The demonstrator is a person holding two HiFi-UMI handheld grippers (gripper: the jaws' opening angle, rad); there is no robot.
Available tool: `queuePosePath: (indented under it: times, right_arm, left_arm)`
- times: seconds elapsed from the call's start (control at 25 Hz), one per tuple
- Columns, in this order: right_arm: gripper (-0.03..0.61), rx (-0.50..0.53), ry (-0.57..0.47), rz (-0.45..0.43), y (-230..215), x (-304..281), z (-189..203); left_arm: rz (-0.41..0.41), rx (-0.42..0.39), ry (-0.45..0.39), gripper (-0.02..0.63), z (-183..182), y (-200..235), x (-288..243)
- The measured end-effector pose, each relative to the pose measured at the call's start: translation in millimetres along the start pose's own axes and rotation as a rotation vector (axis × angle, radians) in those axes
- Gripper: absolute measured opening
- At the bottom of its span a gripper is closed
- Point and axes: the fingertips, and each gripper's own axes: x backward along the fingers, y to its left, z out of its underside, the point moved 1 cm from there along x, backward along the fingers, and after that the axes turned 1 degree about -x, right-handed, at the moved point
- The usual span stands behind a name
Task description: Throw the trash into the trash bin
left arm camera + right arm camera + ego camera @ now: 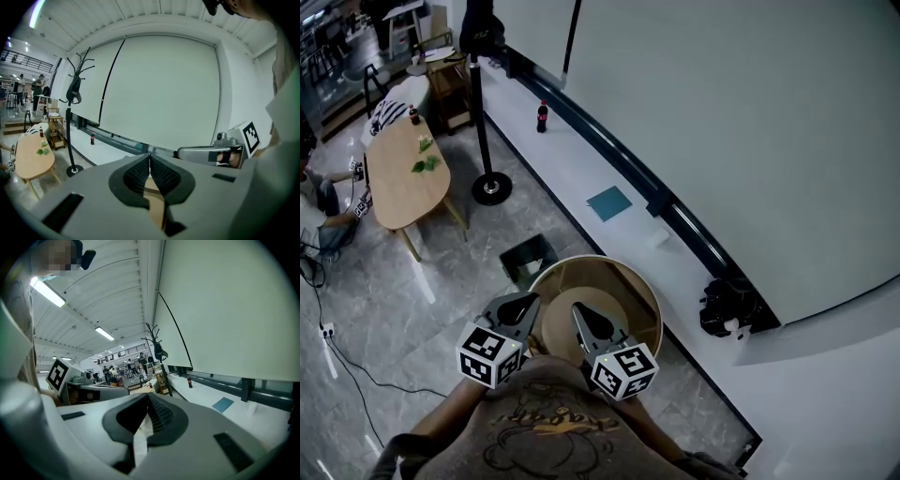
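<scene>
Left gripper [531, 300]: lower centre, fingers pressed together, nothing between.
Right gripper [577, 309]: just beside it, fingers closed tip to tip.
Bin: round tan open-topped bin [623, 274], beneath both fingertips.

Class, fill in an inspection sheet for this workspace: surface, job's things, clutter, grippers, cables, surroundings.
Surface: grey marble floor; white ledge along the wall.
Job's things: round tan trash bin under both grippers; trash: nothing seen.
Clutter: small black square bin, dark cola bottle, teal square sheet.
Grippers: left gripper and right gripper both shut, empty.
Cables: black cable on the floor, left.
Surroundings: oval wooden table, black coat stand, white wall.
</scene>
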Motion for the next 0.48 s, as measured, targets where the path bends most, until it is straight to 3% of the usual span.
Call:
queuePosePath:
  times: [0.48]
  right_arm:
    - [0.018,-0.009,-0.019,-0.002,-2.5,4.5,-2.6]
  left_arm:
    - [-0.016,0.023,0.019,0.02,8.6,-1.8,2.5]
